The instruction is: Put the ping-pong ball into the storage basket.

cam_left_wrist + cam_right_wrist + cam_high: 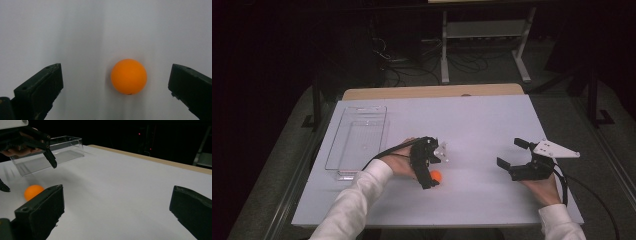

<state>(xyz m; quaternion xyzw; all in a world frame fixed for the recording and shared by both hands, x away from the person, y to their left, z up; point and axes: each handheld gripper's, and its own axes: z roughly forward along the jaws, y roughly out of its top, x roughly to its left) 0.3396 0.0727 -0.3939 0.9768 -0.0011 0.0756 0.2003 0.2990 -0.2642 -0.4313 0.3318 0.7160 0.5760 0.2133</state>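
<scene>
White table (482,125), ball (128,76) between fingers (40,87)

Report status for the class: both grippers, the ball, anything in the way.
Left gripper open, poised over the orange ball, not gripping. Right gripper open, idle, well apart. Clear bin off to the side. Nothing blocks the ball.

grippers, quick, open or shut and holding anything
left gripper: open, jaws on either side of the orange ball, not gripping it.
right gripper: open, holding nothing.
</scene>
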